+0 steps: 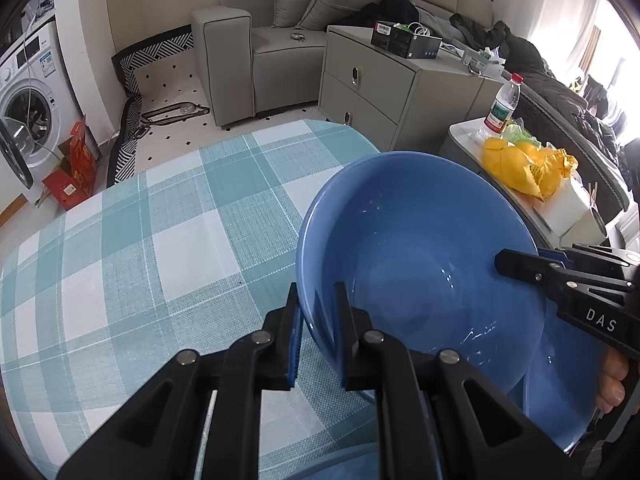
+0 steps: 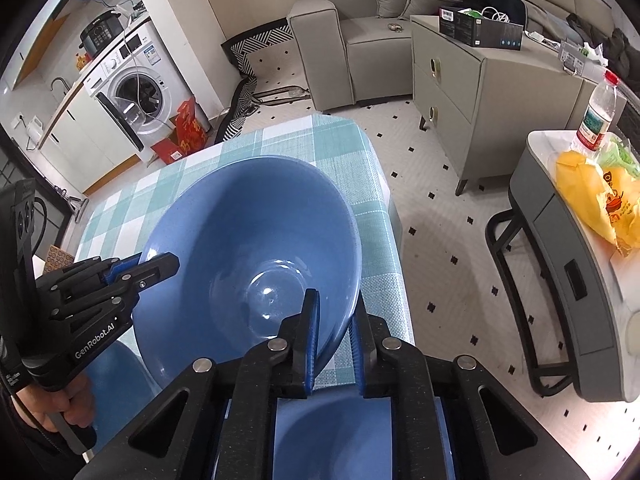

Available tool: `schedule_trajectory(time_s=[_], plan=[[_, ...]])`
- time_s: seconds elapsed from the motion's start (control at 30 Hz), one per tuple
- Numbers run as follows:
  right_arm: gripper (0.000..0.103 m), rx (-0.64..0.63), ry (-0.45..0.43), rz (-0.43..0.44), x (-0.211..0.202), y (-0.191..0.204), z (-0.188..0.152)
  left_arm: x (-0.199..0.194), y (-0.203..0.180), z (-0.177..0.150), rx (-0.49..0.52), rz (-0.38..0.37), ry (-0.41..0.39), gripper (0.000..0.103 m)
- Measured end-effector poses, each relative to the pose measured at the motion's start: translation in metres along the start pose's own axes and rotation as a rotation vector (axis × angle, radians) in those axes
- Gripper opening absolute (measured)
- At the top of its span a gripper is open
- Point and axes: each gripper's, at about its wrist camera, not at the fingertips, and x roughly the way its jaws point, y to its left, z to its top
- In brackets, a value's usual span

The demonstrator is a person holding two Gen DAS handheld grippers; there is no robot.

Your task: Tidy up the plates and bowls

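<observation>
A large blue bowl [image 1: 420,248] is tilted over the table with the teal checked cloth [image 1: 160,220], held by both grippers. My left gripper [image 1: 317,292] is shut on its near-left rim, one finger inside and one outside. My right gripper [image 1: 516,262] is clamped on the opposite rim. In the right wrist view the same blue bowl [image 2: 248,248] fills the centre. There my right gripper [image 2: 335,300] pinches the near rim and the left gripper [image 2: 168,260] bites the far-left rim. More blue dishes lie below: a second blue bowl [image 2: 332,432] and a blue plate [image 1: 568,384].
A grey side table [image 2: 560,240] at the right holds a yellow bag [image 2: 600,200] and a water bottle [image 2: 598,116]. A grey cabinet [image 2: 480,92], a sofa [image 2: 360,40] and a washing machine [image 2: 136,92] stand beyond the table's far edge. A hand [image 2: 60,408] grips the left tool.
</observation>
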Motion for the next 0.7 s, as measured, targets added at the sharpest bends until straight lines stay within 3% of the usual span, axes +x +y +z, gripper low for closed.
schedule_trajectory(time_s=[0.7], plan=[[0.014, -0.042, -0.103, -0.008, -0.066, 0.02, -0.004, -0.066, -0.007, 0.003, 0.021, -0.001, -0.11, 0.011]])
